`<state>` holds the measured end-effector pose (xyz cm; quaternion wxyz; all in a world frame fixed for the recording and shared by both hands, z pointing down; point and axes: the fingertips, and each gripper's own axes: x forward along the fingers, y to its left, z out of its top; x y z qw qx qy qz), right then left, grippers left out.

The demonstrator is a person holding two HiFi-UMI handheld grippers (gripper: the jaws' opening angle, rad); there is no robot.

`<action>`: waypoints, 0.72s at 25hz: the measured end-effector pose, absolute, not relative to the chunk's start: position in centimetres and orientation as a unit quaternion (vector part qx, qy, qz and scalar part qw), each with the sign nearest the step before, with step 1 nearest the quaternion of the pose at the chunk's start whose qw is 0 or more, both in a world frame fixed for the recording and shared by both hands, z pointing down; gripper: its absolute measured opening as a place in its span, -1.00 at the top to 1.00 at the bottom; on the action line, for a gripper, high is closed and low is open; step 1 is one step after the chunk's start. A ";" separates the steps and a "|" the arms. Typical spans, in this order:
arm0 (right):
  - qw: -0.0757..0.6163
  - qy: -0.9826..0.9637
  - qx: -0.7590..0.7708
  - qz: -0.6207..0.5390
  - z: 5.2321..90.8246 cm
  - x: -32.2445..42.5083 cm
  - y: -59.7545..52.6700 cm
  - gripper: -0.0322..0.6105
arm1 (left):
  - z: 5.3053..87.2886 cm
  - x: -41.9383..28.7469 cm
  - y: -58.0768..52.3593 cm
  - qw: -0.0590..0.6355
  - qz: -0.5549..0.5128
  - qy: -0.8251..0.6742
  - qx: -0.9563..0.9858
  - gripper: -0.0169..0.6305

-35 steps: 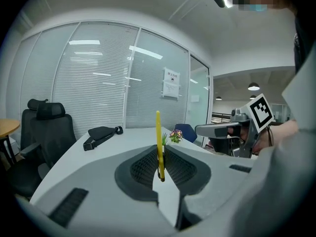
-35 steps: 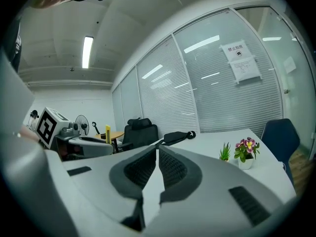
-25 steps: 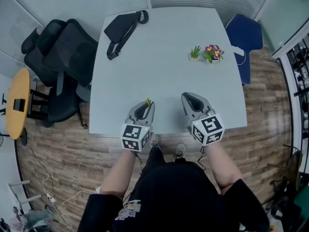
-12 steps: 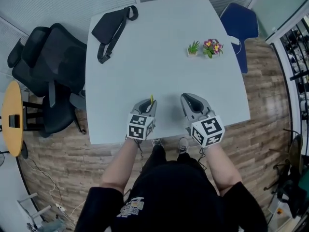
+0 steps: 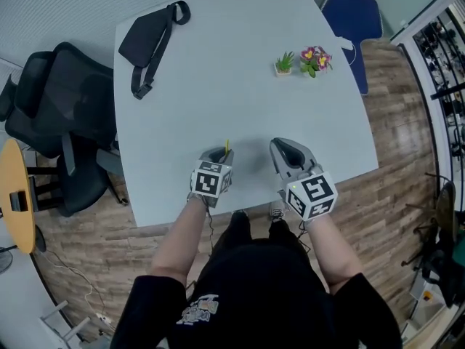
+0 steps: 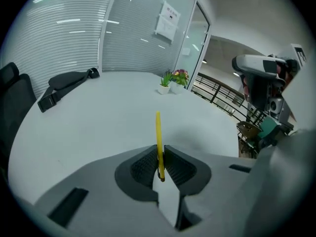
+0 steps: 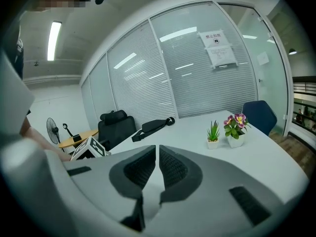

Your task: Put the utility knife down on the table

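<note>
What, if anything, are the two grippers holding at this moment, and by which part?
The left gripper clamps the yellow utility knife near one end, most of its length sticking out ahead. The right gripper is shut on nothing.

I see the utility knife [image 6: 158, 132] as a thin yellow strip, edge-on to me, pinched between the closed jaws of my left gripper [image 6: 161, 157]. Its near end, tipped darker, sits back between the ribbed pads. The rest points straight out ahead of the jaws, tilted slightly upward and centred on the gripper's line.
</note>
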<state>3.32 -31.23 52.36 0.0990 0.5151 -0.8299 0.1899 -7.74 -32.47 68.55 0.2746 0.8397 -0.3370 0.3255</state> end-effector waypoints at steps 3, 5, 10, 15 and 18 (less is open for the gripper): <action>0.099 -0.826 0.518 0.198 53.0 3.1 -31.5 0.82 | 69.7 -7.9 -32.5 0.297 0.339 -0.322 0.832 0.81; 0.099 -0.824 0.520 0.202 53.3 2.9 -31.8 0.82 | 70.3 -8.0 -32.6 0.311 0.345 -0.314 0.828 0.81; 0.097 -0.820 0.524 0.209 53.9 2.5 -32.5 0.81 | 71.6 -8.0 -32.7 0.350 0.352 -0.287 0.819 0.81; 0.095 -0.815 0.530 0.215 54.4 2.4 -33.1 0.81 | 72.3 -8.1 -33.1 0.367 0.372 -0.272 0.808 0.81; 0.094 -0.812 0.533 0.218 54.4 2.7 -33.2 0.81 | 72.7 -8.2 -33.2 0.362 0.383 -0.270 0.805 0.81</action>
